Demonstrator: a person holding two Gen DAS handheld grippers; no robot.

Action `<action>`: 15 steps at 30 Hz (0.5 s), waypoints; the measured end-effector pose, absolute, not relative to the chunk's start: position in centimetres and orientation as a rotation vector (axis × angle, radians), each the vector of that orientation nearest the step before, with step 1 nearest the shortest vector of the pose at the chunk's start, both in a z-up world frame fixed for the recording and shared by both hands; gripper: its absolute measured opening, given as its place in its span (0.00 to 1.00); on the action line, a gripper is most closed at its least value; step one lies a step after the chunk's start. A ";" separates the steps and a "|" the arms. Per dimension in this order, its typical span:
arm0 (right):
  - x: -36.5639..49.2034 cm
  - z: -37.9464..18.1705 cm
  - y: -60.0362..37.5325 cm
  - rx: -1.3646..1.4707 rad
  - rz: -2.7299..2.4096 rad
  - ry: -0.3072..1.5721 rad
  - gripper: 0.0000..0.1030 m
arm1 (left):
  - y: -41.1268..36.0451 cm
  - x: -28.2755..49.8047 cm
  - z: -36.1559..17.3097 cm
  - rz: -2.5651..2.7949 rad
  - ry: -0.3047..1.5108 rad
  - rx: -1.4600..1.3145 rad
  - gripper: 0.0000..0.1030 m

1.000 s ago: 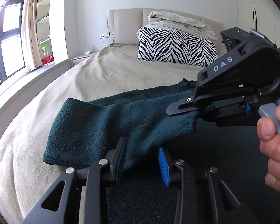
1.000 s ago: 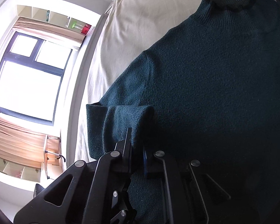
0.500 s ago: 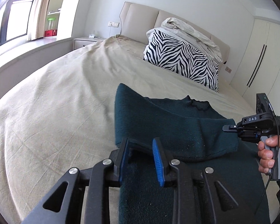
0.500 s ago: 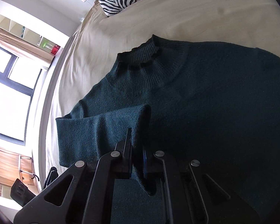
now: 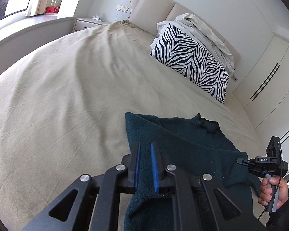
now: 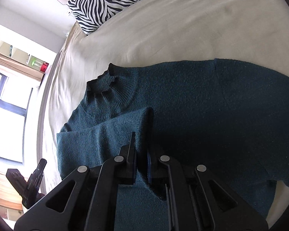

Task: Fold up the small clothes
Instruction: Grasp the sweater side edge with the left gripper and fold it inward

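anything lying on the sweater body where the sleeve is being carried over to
Nothing visible. The left gripper and right gripper both pinch the sleeve, and the sweater body beneath it is bare knit. The zebra pillow sits well away up the bed.

Daylit bedroom: beige bed (image 5: 71, 80), zebra pillow (image 5: 192, 61), white wardrobe (image 5: 269, 88).
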State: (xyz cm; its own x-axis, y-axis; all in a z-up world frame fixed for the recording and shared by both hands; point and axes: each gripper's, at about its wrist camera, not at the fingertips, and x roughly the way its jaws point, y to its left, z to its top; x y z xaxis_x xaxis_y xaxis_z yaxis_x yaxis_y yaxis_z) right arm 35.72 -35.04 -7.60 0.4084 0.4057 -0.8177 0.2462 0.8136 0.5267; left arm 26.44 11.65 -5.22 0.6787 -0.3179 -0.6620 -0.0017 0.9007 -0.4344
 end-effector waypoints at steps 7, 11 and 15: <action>35.3 -8.1 -35.3 0.637 0.105 1.191 0.06 | 9.1 30.1 -8.0 -0.187 0.901 -0.350 0.12; 35.1 -8.7 -35.9 0.670 0.100 1.202 0.06 | 9.2 31.8 -9.8 -0.185 0.934 -0.329 0.09; 34.9 -10.2 -36.7 0.710 0.086 1.218 0.07 | 9.8 32.4 -10.3 -0.197 0.945 -0.355 0.05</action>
State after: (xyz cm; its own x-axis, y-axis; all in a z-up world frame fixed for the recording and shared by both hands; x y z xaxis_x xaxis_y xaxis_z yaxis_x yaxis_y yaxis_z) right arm 34.94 -36.69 -10.17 0.3705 0.4250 -0.8259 0.3054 0.7840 0.5405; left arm 32.42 9.80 -10.26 0.5738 -0.3178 -0.7548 0.0107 0.9245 -0.3811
